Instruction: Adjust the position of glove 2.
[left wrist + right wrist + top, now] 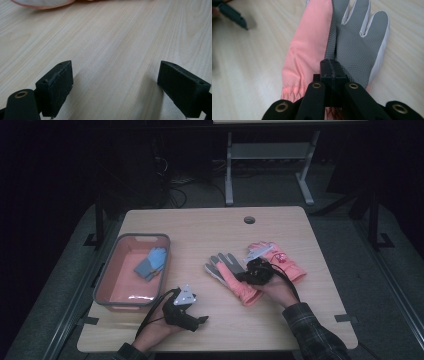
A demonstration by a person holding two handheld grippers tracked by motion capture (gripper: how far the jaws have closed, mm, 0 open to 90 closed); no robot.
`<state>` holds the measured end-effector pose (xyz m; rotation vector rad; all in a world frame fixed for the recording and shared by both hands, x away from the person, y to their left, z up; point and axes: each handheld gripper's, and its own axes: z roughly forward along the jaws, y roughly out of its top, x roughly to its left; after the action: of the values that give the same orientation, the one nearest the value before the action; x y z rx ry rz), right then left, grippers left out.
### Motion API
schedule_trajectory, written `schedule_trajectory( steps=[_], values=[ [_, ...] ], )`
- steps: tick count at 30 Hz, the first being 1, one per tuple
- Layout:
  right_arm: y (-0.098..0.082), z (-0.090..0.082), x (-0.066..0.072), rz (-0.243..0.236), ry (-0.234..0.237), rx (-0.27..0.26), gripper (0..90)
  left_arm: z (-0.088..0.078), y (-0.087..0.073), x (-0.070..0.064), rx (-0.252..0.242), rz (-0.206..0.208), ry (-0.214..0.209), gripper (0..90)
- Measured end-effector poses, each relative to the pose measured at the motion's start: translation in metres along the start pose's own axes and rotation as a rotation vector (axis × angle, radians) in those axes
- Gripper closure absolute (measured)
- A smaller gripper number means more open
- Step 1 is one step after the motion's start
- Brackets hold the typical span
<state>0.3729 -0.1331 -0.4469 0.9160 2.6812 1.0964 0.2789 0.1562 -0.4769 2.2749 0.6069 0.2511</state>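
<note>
We see a pink glove with a grey palm (231,275) lying flat near the middle of the counter (210,227), fingers pointing away from the person. The right tongs (248,273) rest on its cuff end, their jaws pressed together; in the right gripper view (333,70) the jaws meet over the seam between pink fabric and grey mesh (354,40), though we cannot tell whether any cloth is caught between them. That view shows the dotted texture of the palm, which the high view blurs. A second pink glove (280,260) lies just beside the first, partly behind the right hand; it bears a small mark too blurred to read. The left tongs (202,319) sit near the front edge, well apart from the gloves, and in the left gripper view (115,90) their jaws stand spread over bare wood. A grey tray with a pink floor (112,292) holds a blue glove (151,262) at the counter's left.
</note>
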Motion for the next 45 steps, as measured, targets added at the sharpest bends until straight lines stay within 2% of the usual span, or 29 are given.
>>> schedule_trajectory(
  steps=[15, 17, 19, 25, 28, 30, 34, 35, 38, 41, 45],
  values=[
    [-0.035, -0.027, 0.033, -0.041, 0.057, 0.025, 90.0, 0.0, 0.0, 0.0, 0.001, -0.004, -0.001, 12.3],
    [-0.038, -0.029, 0.036, -0.059, 0.057, 0.025, 90.0, 0.0, 0.0, 0.0, 0.001, 0.004, 0.002, 12.3],
    [-0.041, -0.031, 0.042, -0.044, 0.074, 0.028, 90.0, 0.0, 0.0, 0.0, 0.001, 0.005, 0.002, 12.3],
    [-0.051, -0.037, 0.054, -0.068, 0.098, 0.027, 90.0, 0.0, 0.0, 0.0, 0.0, 0.0, 0.0, 12.3],
    [-0.054, -0.039, 0.059, -0.064, 0.107, 0.026, 90.0, 0.0, 0.0, 0.0, -0.002, -0.005, 0.0, 12.3],
    [-0.053, -0.04, 0.058, -0.068, 0.108, 0.018, 89.0, 0.0, 0.0, 0.0, -0.004, -0.005, -0.001, 12.3],
    [-0.048, -0.048, 0.053, -0.048, 0.112, -0.007, 77.0, 0.0, 0.0, 0.0, -0.003, -0.005, 0.0, 12.3],
    [-0.047, -0.053, 0.051, -0.025, 0.107, -0.023, 74.4, 0.0, 0.0, 0.0, -0.003, -0.004, 0.0, 12.3],
    [-0.043, -0.061, 0.041, 0.004, 0.095, -0.05, 69.4, 0.0, 0.0, 0.0, 0.0, 0.0, 0.0, 12.3],
    [-0.038, -0.066, 0.03, 0.028, 0.072, -0.056, 61.9, 0.0, 0.0, 0.0, 0.001, 0.004, 0.002, 12.3],
    [-0.033, -0.074, 0.011, 0.047, 0.02, -0.074, 56.3, 0.0, 0.0, 0.0, 0.001, 0.005, 0.002, 12.3]
  ],
)
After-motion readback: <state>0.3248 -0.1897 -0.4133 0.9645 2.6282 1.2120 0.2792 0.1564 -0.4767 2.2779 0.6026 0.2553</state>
